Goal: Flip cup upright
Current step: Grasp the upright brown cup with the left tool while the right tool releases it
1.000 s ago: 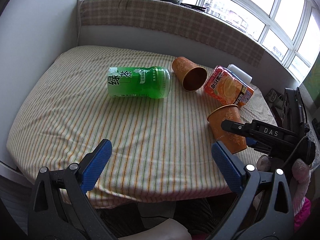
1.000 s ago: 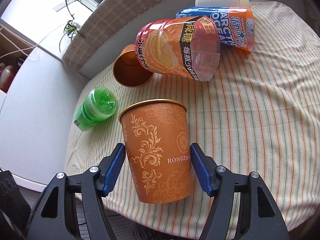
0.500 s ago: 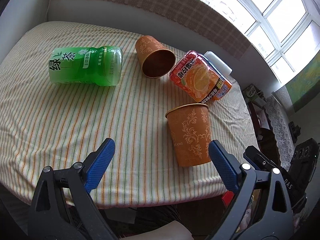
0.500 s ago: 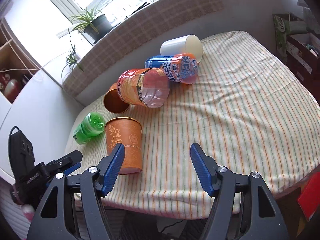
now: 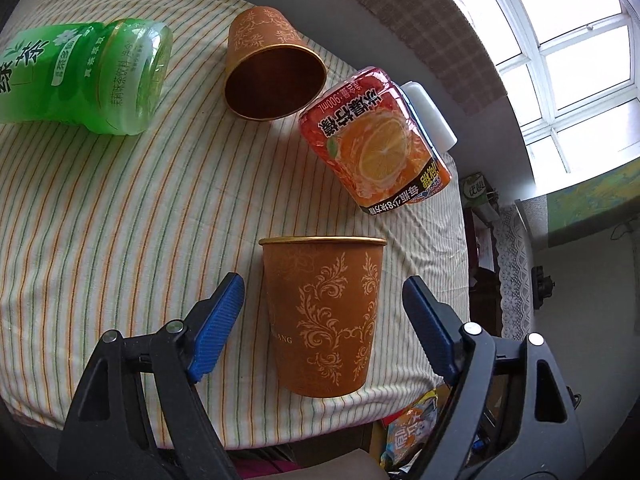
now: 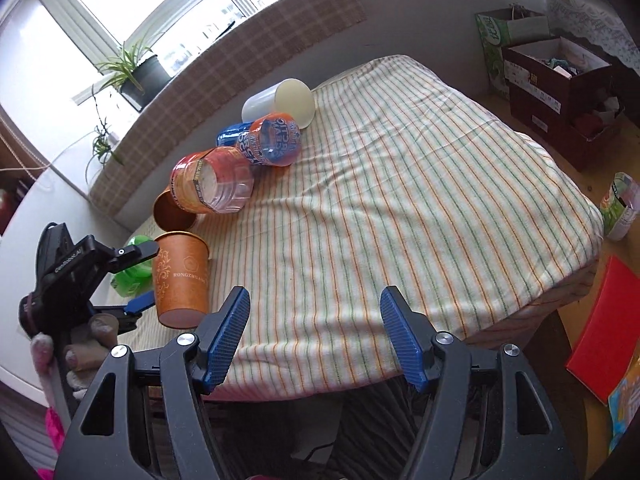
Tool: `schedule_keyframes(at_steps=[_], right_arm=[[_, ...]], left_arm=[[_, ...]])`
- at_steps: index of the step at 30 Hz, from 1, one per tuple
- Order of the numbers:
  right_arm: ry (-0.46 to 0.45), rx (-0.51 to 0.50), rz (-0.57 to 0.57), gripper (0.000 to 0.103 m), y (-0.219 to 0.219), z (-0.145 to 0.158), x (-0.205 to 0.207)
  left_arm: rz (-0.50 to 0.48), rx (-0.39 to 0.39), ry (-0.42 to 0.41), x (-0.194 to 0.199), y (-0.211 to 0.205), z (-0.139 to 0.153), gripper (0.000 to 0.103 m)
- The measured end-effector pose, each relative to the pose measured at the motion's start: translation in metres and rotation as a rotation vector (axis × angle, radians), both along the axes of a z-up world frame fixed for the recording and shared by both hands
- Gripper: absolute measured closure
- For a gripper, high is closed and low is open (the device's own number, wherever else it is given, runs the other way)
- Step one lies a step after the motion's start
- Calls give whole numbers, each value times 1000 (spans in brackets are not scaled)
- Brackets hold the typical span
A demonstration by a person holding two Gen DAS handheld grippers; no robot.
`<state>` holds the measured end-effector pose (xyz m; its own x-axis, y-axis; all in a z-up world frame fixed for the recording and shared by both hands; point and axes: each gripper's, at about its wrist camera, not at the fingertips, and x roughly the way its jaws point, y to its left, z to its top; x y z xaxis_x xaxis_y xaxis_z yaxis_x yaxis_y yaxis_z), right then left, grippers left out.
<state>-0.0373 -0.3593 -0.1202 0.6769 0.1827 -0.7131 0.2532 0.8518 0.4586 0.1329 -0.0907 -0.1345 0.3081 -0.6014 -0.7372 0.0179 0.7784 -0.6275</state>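
Since a second ago, my right tool (image 6: 314, 336) has let go of the upright cup (image 5: 323, 316) and backed off, jaws wide; my left tool (image 5: 322, 328) has closed in, straddling it, jaws wide, not touching. The cup stands near the surface (image 6: 400, 208) edge. I judge the second cup (image 5: 272, 76), lying sideways, comes next. Only the right view shows the white cup (image 6: 280, 104) fully.

Orange cup (image 5: 324, 316) with gold scrollwork, green bottle (image 5: 80, 76), cream cloth (image 6: 400, 208) striped orange and green.
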Motion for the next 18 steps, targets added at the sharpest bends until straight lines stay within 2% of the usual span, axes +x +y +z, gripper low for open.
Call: schedule_keyframes(at_steps=[6, 10, 18], right_arm=[[-3, -4, 9, 36, 4, 0, -1], [3, -9, 17, 36, 7, -2, 0], [15, -15, 14, 36, 9, -4, 0]], left_arm=[[-3, 26, 8, 10, -9, -6, 20], [-14, 23, 20, 15, -12, -11, 27], [-25, 30, 13, 16, -15, -14, 34]])
